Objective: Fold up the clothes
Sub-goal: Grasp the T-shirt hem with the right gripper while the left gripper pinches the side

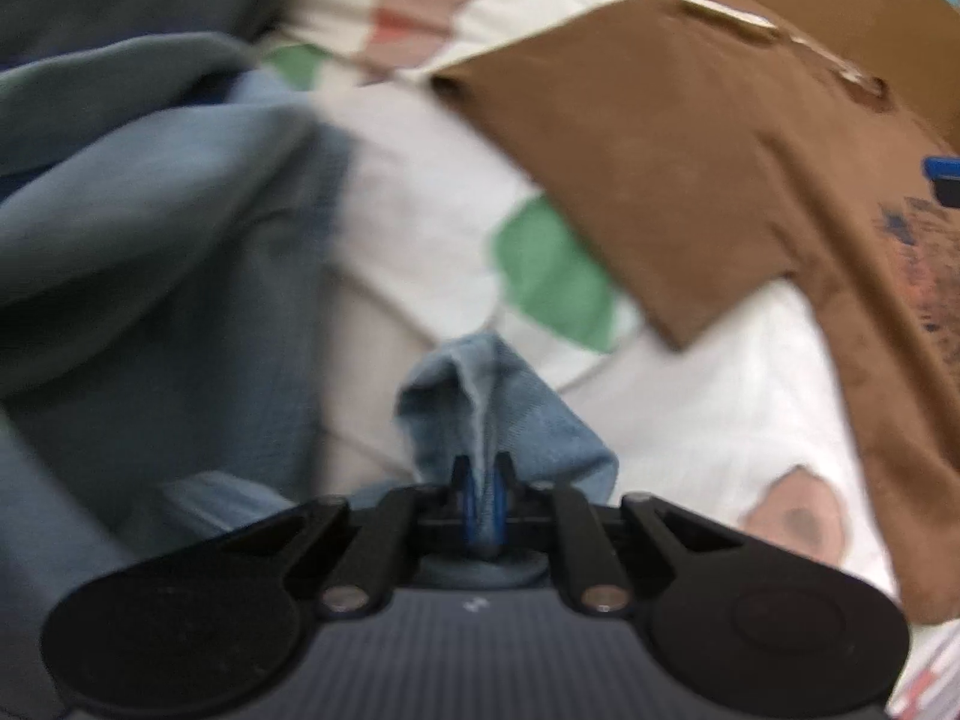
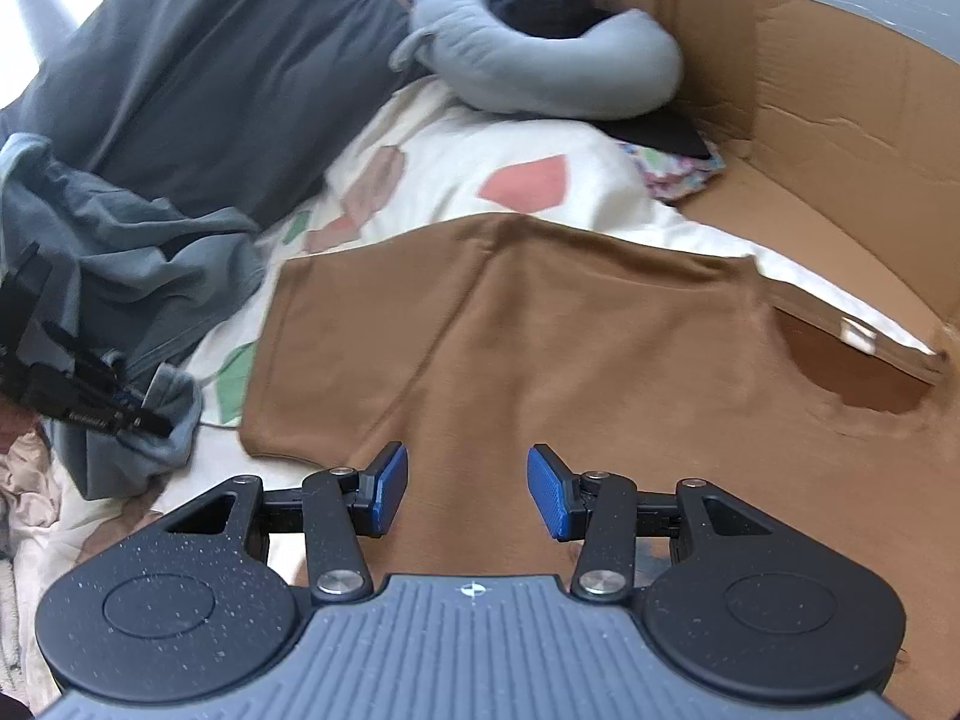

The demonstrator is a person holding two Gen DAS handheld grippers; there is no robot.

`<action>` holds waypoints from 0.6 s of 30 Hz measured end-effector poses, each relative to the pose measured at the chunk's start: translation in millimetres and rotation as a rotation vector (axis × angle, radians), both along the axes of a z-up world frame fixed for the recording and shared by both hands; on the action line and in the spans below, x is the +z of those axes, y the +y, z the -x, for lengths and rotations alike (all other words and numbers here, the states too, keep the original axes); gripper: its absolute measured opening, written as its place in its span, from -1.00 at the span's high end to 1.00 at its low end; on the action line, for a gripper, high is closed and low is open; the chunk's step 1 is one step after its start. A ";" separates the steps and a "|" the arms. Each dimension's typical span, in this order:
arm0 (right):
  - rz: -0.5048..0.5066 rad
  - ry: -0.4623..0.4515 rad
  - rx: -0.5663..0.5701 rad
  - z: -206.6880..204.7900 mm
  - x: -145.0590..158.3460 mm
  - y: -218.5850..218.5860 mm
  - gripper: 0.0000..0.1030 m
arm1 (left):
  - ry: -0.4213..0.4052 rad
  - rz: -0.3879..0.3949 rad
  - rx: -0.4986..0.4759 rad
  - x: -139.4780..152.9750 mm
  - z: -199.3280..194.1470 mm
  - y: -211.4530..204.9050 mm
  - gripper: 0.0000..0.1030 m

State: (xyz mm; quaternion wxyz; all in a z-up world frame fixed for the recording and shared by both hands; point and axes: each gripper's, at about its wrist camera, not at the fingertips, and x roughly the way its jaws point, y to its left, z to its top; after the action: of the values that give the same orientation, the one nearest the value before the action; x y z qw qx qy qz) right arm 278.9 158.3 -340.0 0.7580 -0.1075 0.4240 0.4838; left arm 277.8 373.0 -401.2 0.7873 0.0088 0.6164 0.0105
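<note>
A brown T-shirt [image 2: 540,324] lies spread flat on the patterned bed sheet [image 2: 480,180]; in the left wrist view the brown T-shirt [image 1: 690,150] fills the upper right. A blue-grey garment [image 1: 150,228] lies bunched at the left. My left gripper [image 1: 481,480] is shut on a fold of that garment's light blue fabric [image 1: 510,408], which sticks up between the pads. The right wrist view shows the left gripper [image 2: 129,414] at the far left on the blue-grey garment [image 2: 120,252]. My right gripper [image 2: 467,489] hovers open over the T-shirt's lower part with nothing between its fingers.
A cardboard box [image 2: 840,138] stands along the right side of the bed. A grey curved pillow [image 2: 540,60] and a dark grey blanket [image 2: 210,60] lie at the back. Pale crumpled cloth [image 2: 24,480] sits at the lower left.
</note>
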 end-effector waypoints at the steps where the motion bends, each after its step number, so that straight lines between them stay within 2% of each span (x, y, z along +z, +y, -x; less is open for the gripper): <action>1: -0.001 0.004 0.012 2.5 -0.4 4.6 0.00 | -0.002 -0.012 0.017 1.0 0.6 6.4 0.83; 7: 0.008 0.022 0.076 17.3 -6.1 28.7 0.00 | -0.049 0.099 0.142 15.2 3.5 24.8 0.72; 9: 0.012 0.024 0.095 22.1 -8.6 34.5 0.00 | -0.087 0.118 0.160 25.5 5.2 23.7 0.53; 10: 0.017 0.026 0.101 23.8 -10.3 37.1 0.00 | -0.109 0.115 0.161 31.8 5.9 22.5 0.32; 11: 0.021 0.029 0.106 25.4 -12.0 39.7 0.00 | -0.132 0.109 0.158 38.4 6.3 20.7 0.27; 13: 0.032 0.038 0.108 27.3 -15.7 45.3 0.00 | -0.178 0.111 0.158 51.1 7.0 18.9 0.27; 18: 0.042 0.051 0.127 33.4 -21.1 55.9 0.01 | -0.297 0.211 0.200 78.3 6.1 25.6 0.27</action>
State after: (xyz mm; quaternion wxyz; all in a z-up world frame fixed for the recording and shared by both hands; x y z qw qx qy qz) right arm 245.5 214.1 -361.0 0.7123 -0.1380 0.4455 0.5245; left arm 271.6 398.5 -322.9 0.8612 -0.1368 0.4889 0.0250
